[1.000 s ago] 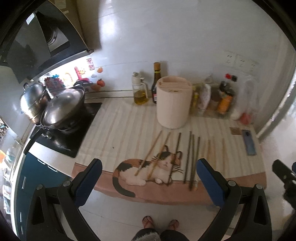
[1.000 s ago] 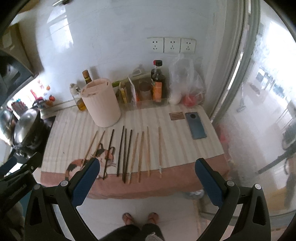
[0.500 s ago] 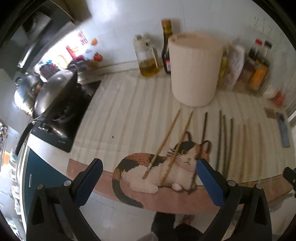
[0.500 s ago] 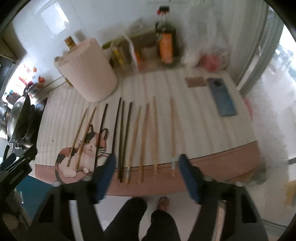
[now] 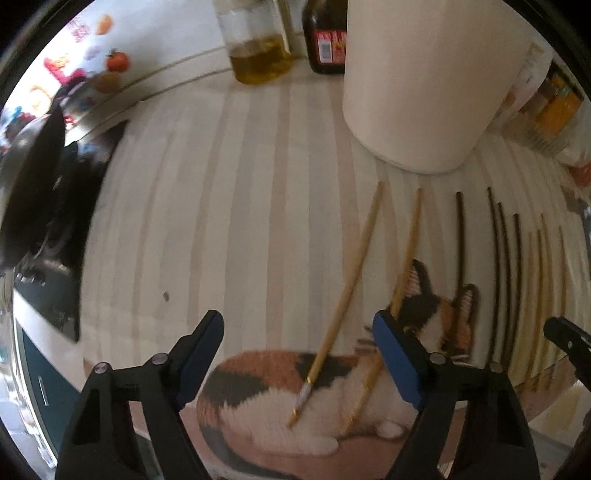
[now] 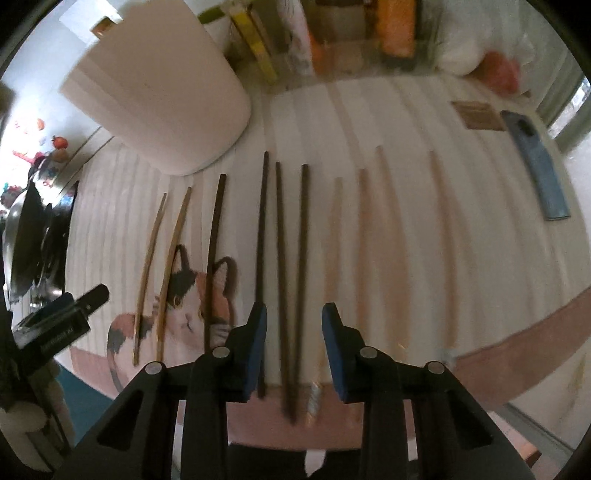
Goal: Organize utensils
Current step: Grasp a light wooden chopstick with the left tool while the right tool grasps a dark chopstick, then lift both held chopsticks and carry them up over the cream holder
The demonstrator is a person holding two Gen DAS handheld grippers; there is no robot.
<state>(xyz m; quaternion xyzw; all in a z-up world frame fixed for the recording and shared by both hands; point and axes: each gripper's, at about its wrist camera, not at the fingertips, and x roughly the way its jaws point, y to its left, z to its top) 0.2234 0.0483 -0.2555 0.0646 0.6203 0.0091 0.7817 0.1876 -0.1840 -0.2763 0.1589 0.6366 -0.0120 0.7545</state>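
Several chopsticks lie side by side on a striped cloth with a cat picture (image 5: 266, 384). A cream cylindrical holder (image 5: 424, 92) stands behind them. My left gripper (image 5: 299, 350) hangs low over the cat, jaws closing. A bamboo chopstick (image 5: 351, 288) runs between its fingers untouched, and a second bamboo chopstick (image 5: 410, 236) passes behind the right finger. My right gripper (image 6: 293, 343) hovers over the dark chopsticks (image 6: 280, 240), jaws closing. Two dark sticks lie in the gap and the pads do not press them. Pale wooden chopsticks (image 6: 384, 229) lie to the right.
An oil bottle (image 5: 258, 48) and a dark sauce bottle (image 5: 328, 44) stand behind the holder. A wok (image 5: 29, 184) sits on the stove at the left. A phone (image 6: 535, 162), a brown card (image 6: 476, 114) and jars and bags (image 6: 395, 29) lie at the back right.
Both grippers have dropped close to the counter and tilted steeply down. Their jaws have narrowed, the right one much more than the left.
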